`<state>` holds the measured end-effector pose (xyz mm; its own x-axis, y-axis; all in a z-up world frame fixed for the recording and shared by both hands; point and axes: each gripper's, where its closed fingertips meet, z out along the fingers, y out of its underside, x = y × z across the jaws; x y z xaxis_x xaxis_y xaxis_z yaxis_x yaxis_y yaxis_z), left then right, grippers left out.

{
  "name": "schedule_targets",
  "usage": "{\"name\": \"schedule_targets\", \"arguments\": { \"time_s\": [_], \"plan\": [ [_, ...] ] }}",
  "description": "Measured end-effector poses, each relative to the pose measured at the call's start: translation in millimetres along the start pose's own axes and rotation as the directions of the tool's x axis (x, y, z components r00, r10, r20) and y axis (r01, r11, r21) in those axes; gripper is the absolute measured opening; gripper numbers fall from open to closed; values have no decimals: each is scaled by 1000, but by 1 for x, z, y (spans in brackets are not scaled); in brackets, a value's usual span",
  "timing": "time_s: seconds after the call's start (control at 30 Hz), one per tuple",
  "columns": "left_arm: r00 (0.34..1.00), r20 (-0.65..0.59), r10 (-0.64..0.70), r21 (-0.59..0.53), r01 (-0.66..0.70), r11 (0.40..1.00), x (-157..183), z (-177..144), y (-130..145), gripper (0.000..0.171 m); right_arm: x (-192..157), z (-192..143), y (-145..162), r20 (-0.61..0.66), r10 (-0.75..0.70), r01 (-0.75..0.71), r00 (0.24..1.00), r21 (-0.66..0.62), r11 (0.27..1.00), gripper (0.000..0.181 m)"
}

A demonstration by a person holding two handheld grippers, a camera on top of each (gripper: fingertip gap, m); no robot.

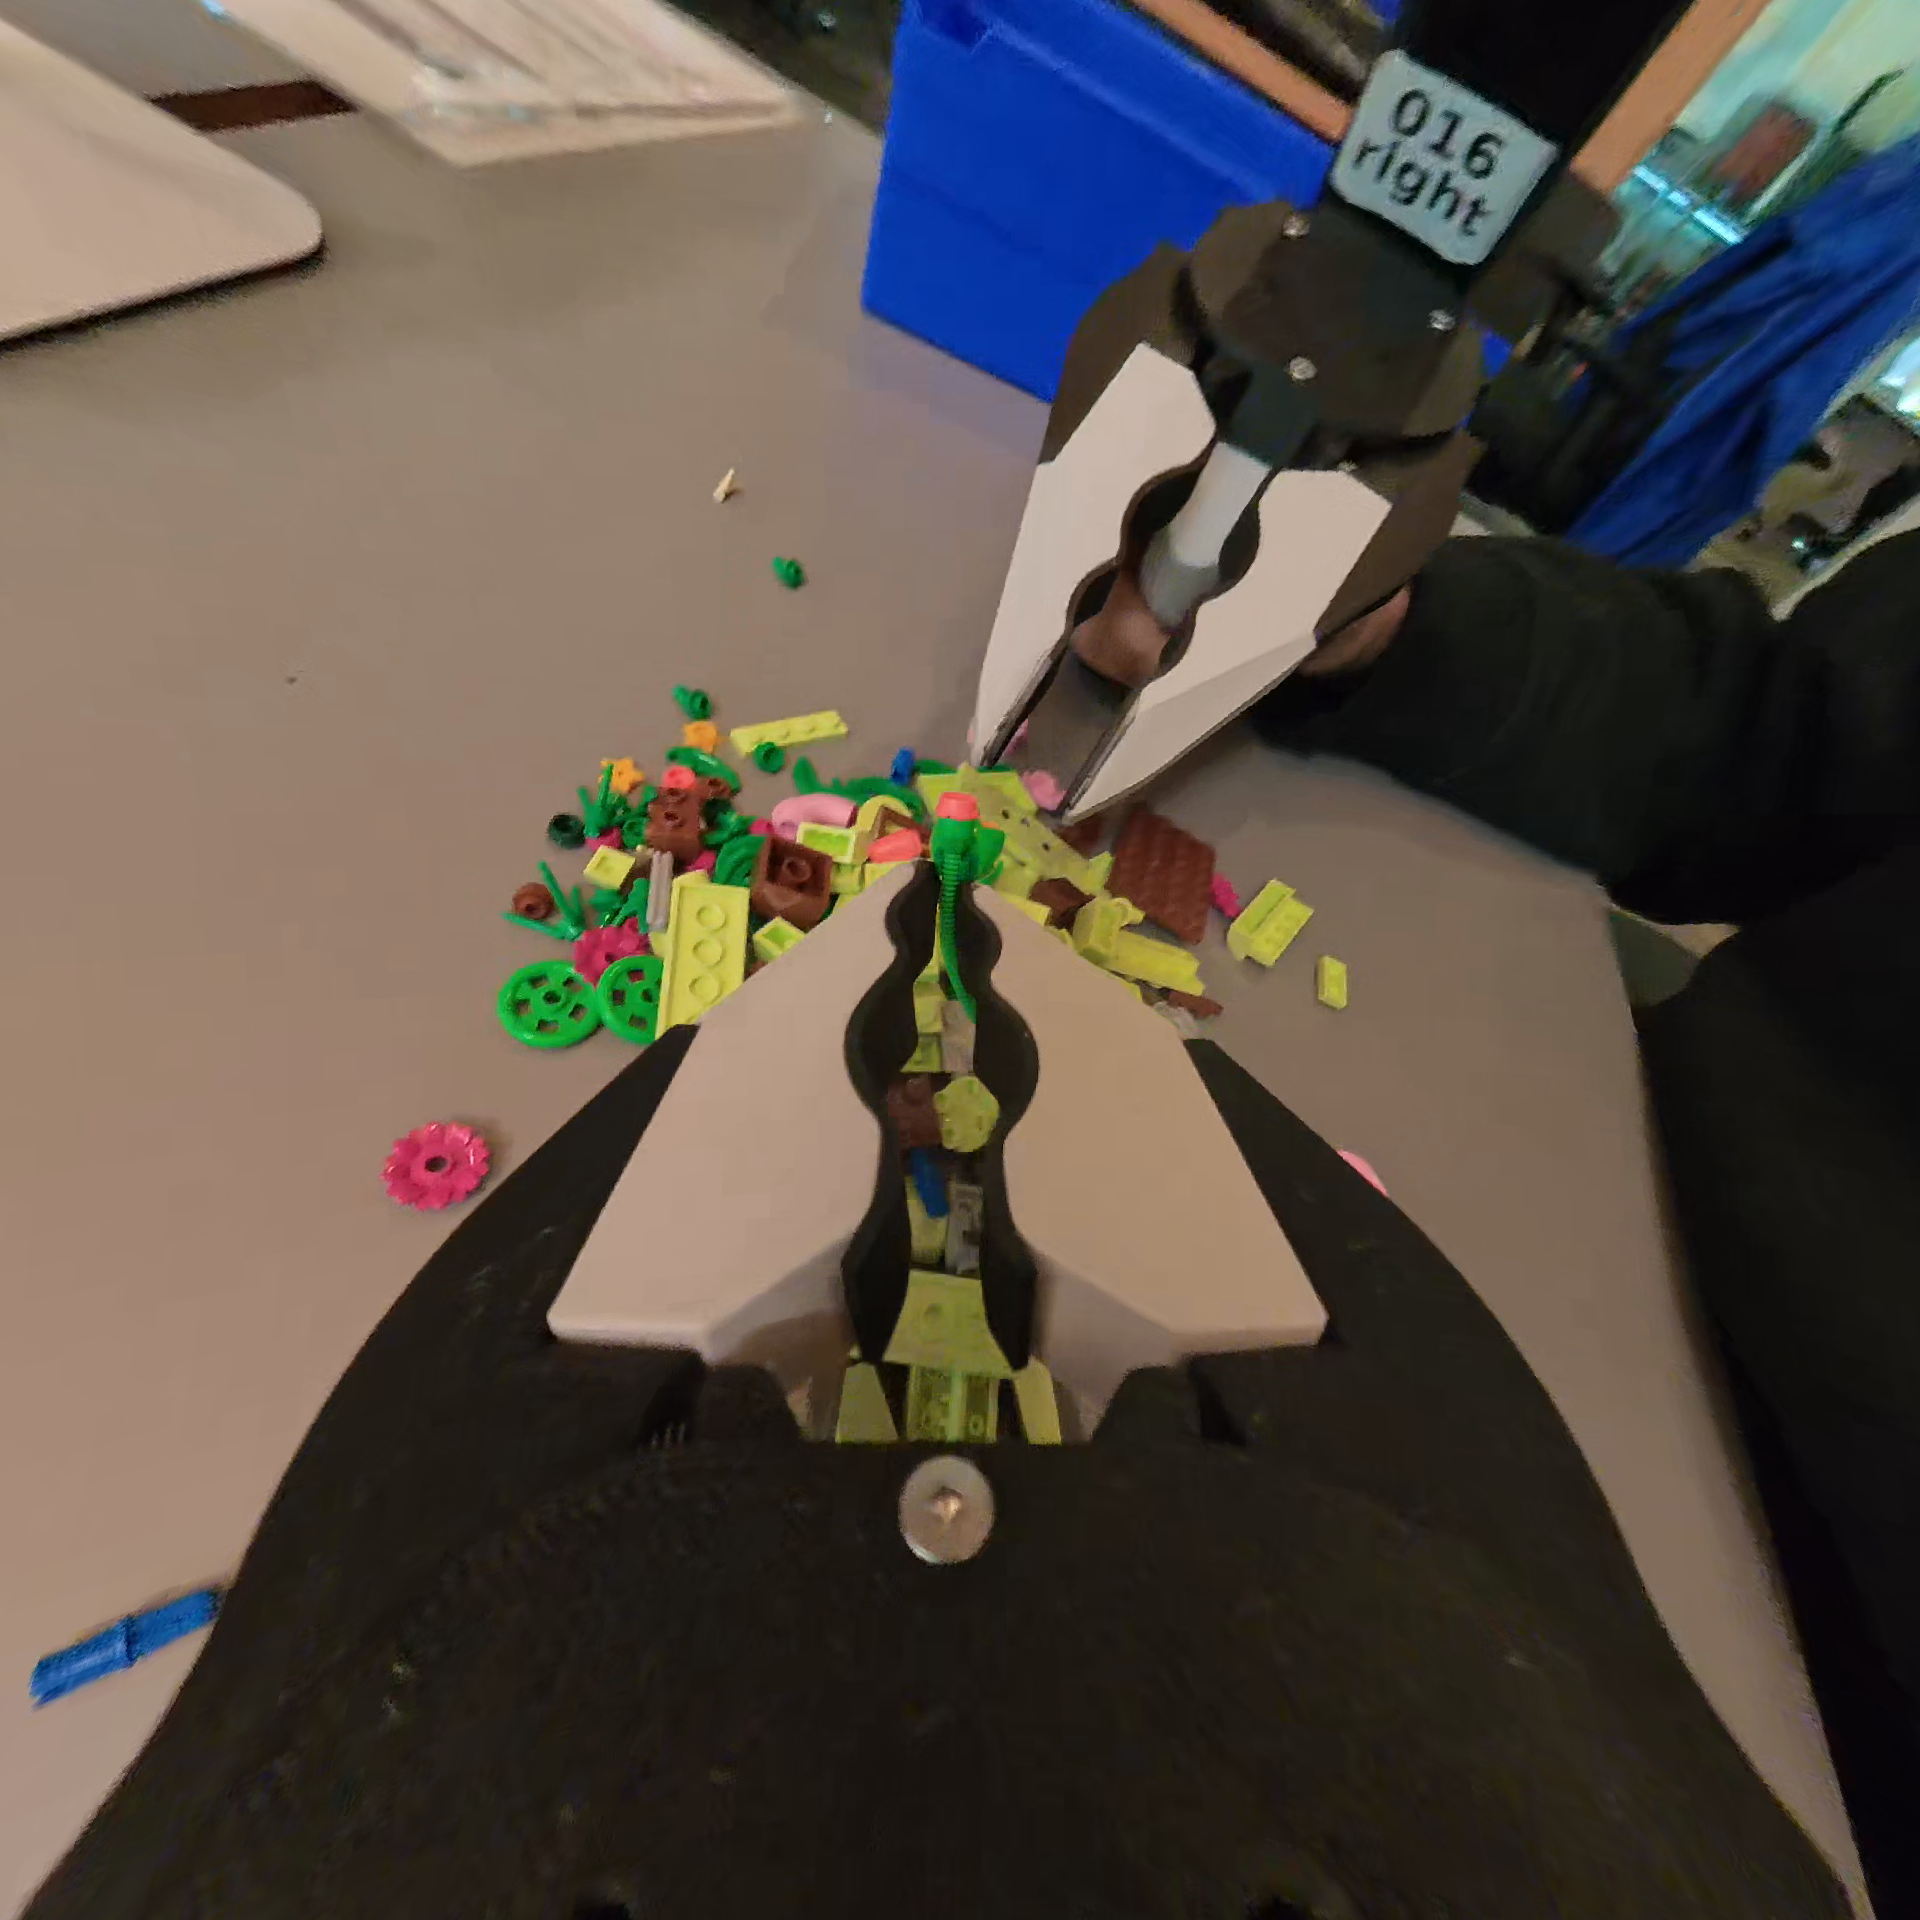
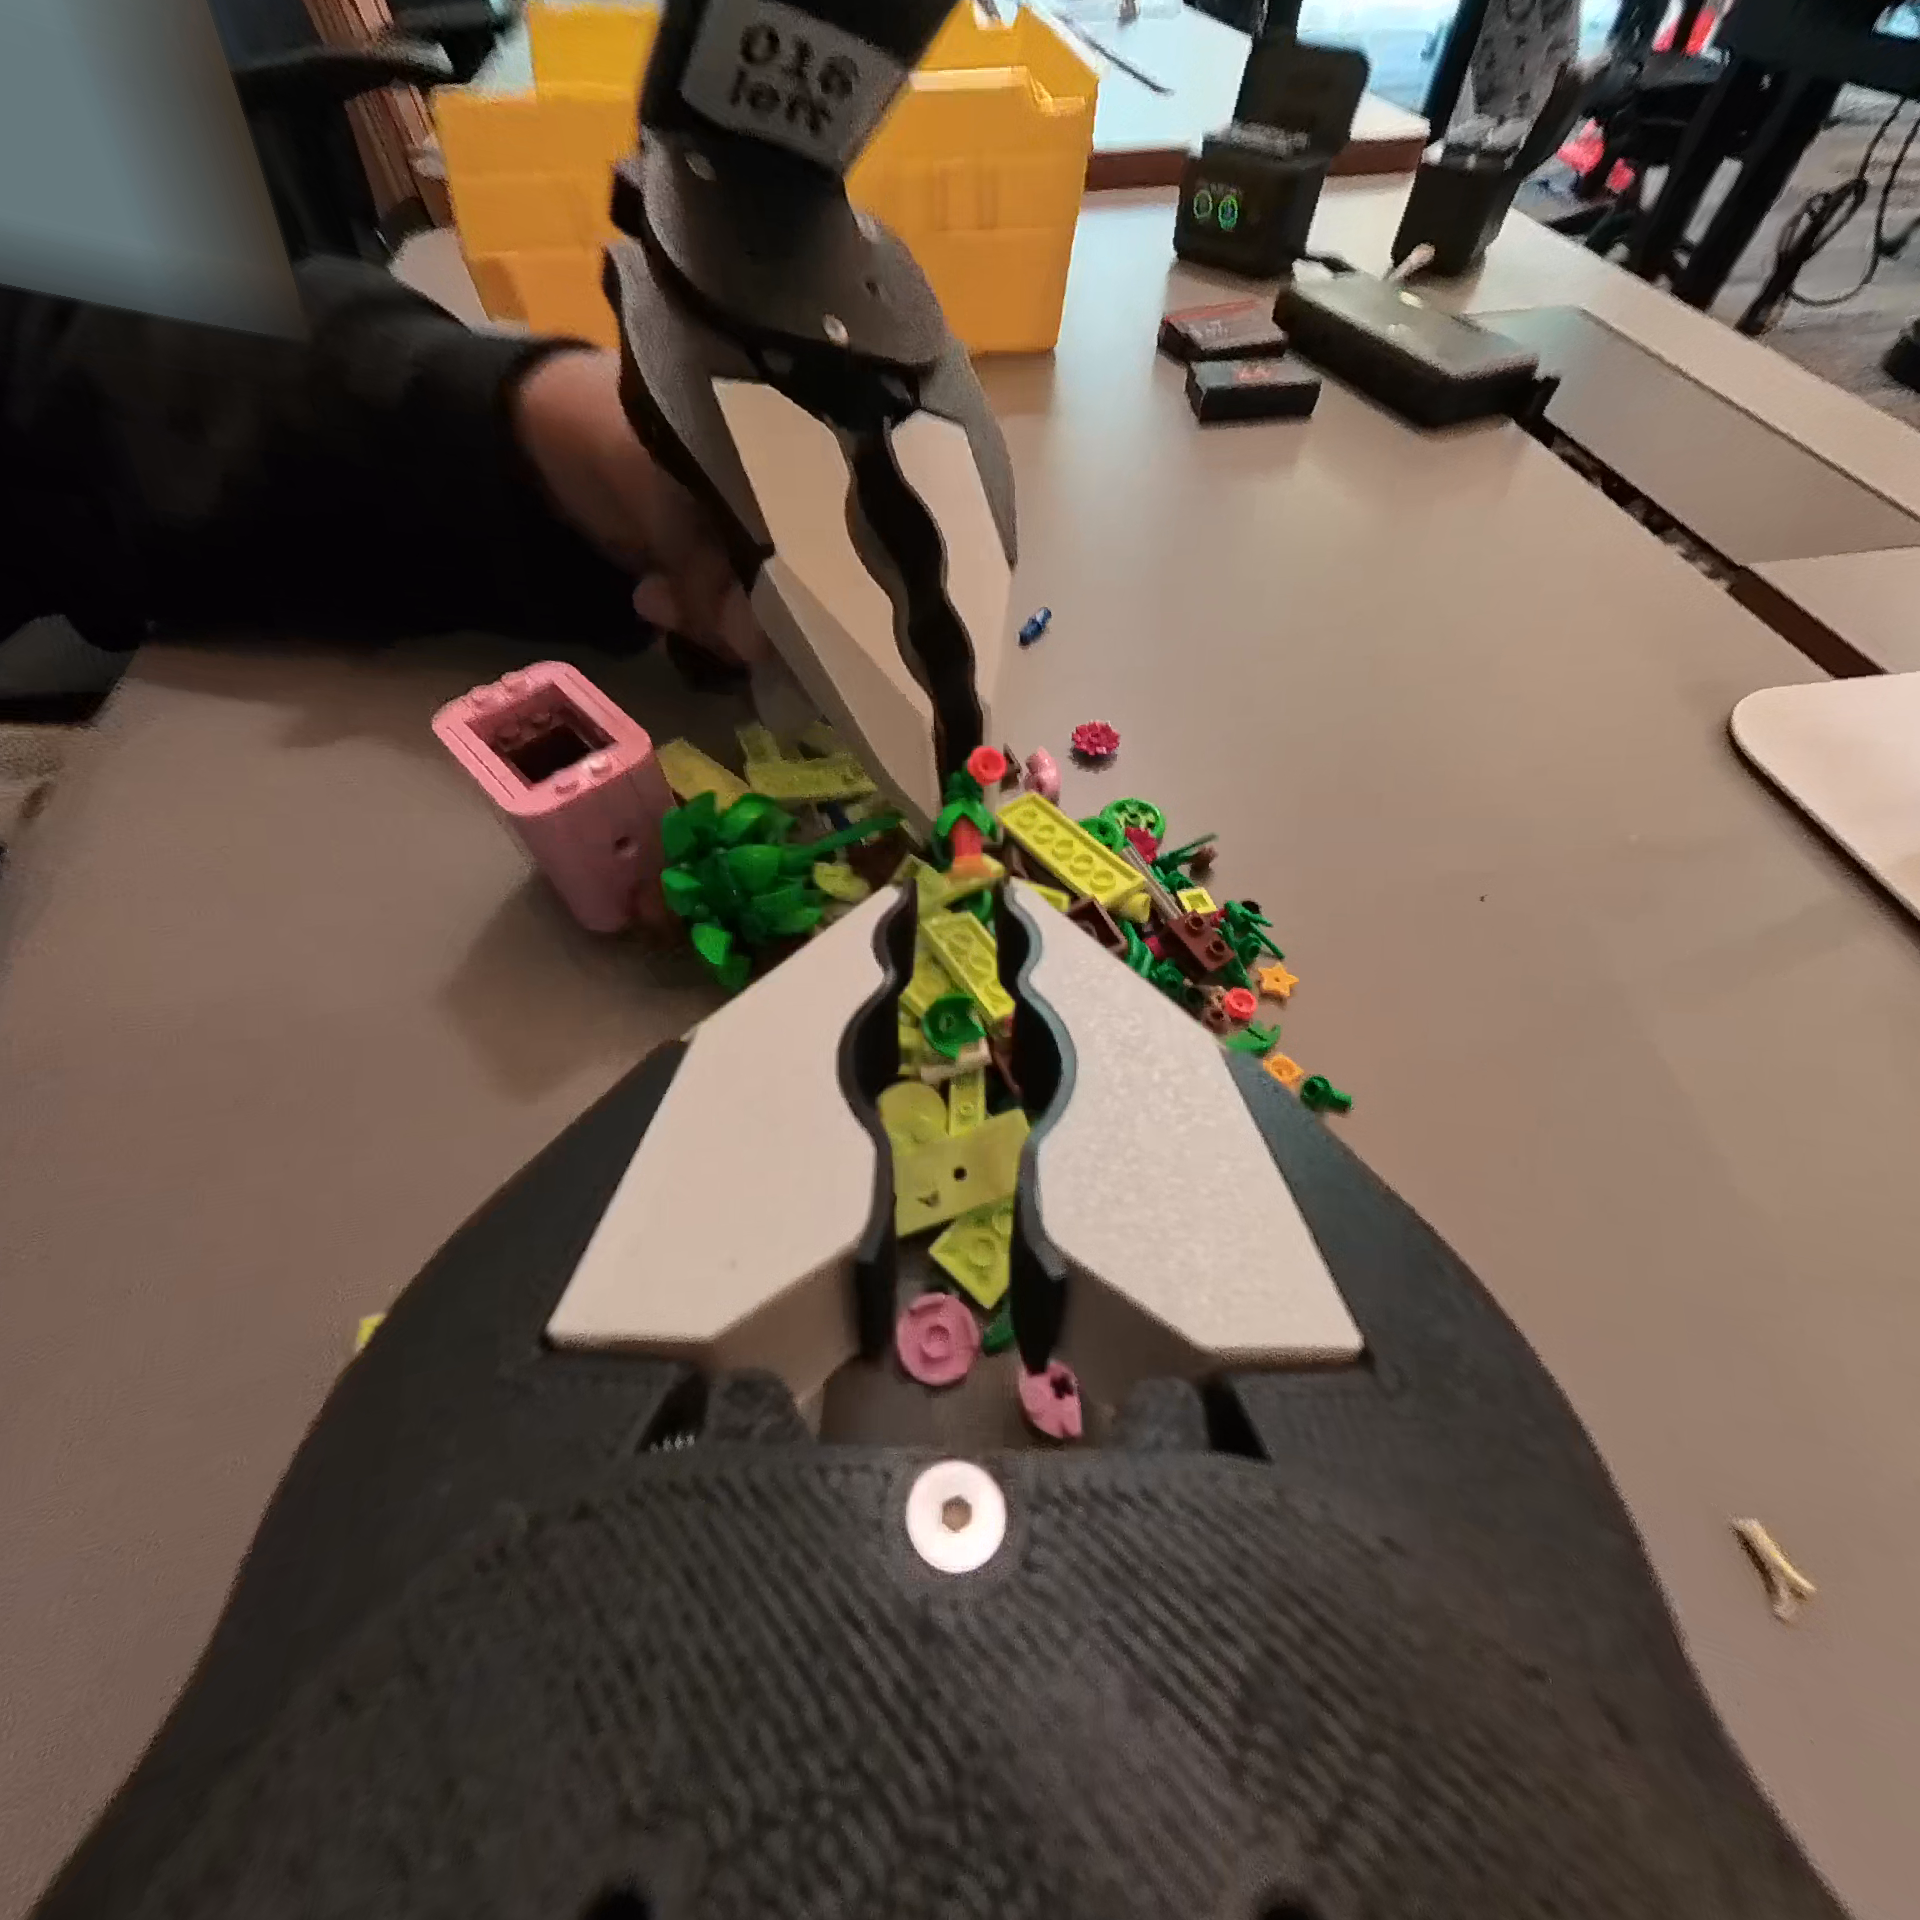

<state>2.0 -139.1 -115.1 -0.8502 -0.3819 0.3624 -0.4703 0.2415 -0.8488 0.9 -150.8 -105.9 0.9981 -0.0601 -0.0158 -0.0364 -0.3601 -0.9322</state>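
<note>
My left gripper [image 1: 940, 873] is shut on a green flower stem [image 1: 958, 925] topped by a red bud [image 1: 956, 808] and holds it upright just above a pile of small toy bricks [image 1: 707, 914]. The right wrist view shows it coming down from above [image 2: 935, 816] with the bud [image 2: 985, 767] by its tips. My right gripper [image 2: 956, 899] is open by a narrow gap and empty, low over lime plates in the pile [image 2: 1075, 852]. In the left wrist view its tips [image 1: 1031, 781] sit just behind the bud.
A pink hollow block [image 2: 561, 790] and green leafy pieces [image 2: 738, 873] stand left of the pile. A blue bin [image 1: 1039, 208] and a yellow bin [image 2: 966, 208] are behind. Black boxes [image 2: 1403, 343] lie far right. A magenta gear [image 1: 436, 1164] and a blue piece [image 1: 114, 1647] lie loose. My two grippers' fingertips are within a few centimetres of each other. My left tips are roughly 10 cm from the magenta gear [image 1: 436, 1164]. Look for it in the right wrist view [image 2: 1097, 734] too.
</note>
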Motion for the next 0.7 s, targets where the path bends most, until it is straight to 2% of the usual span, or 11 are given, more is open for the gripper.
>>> {"name": "schedule_targets", "arguments": {
  "time_s": [0.13, 0.33, 0.7],
  "plan": [
    [998, -26, 63, 28, -63, 998, 9, 0, -4, 0, -5, -4, -17, 81, 111, -120, 990, 108, 987, 16],
    [990, -33, 135, 22, -135, 991, 17, 3, -4, 0, -10, -6, -26, 112, 128, -145, 985, 163, 976, 13],
    [988, -41, 146, 14, -146, 989, 22, 6, -2, 0, -12, -1, -25, 96, 113, -127, 989, 153, 980, 7]
  ]
}}
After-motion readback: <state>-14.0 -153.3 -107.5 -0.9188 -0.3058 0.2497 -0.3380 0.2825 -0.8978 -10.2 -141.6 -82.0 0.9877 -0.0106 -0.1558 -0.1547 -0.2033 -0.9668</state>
